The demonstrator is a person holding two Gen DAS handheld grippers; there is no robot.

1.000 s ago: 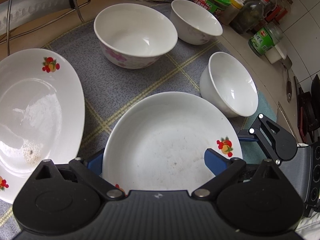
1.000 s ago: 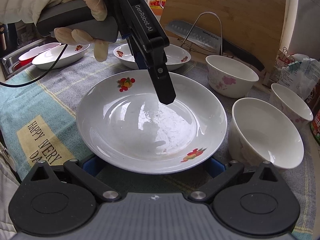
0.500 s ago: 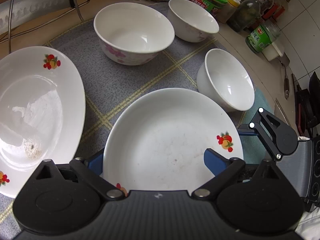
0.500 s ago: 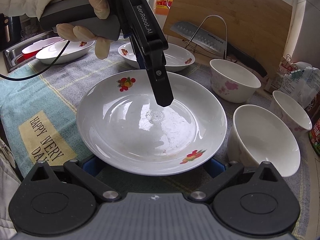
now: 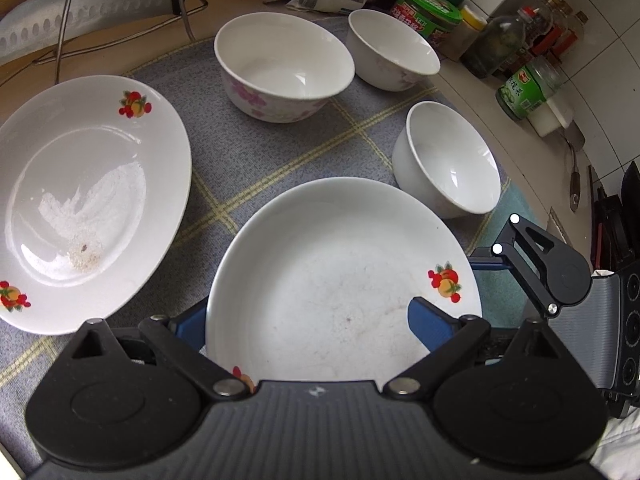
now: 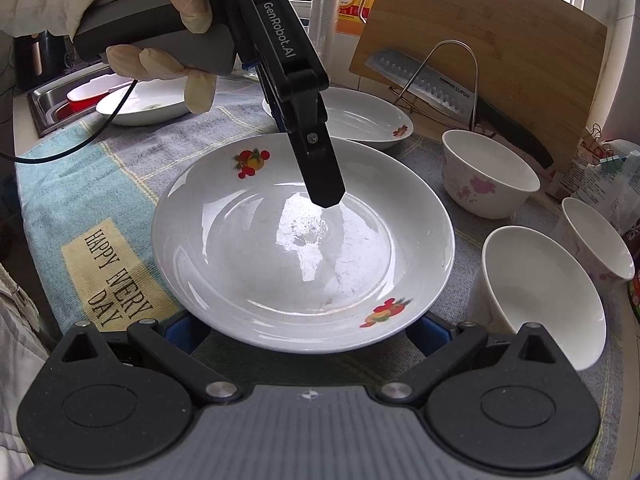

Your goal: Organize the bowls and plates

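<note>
Near plate [image 6: 304, 248]: white, fruit-printed, on the checked cloth [image 5: 256, 160] — centre of both views.
Left gripper [image 5: 308, 320]: jaws spread wide, straddling the plate's near rim without clamping it.
Right gripper [image 6: 304, 334]: jaws released at 6 o'clock, plate rim between them.
Bowls: plain bowl [image 6: 540, 300] at 3 o'clock.

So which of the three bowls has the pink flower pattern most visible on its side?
The largest bowl, farthest from the jars; the other two bowls look mostly plain.
</note>
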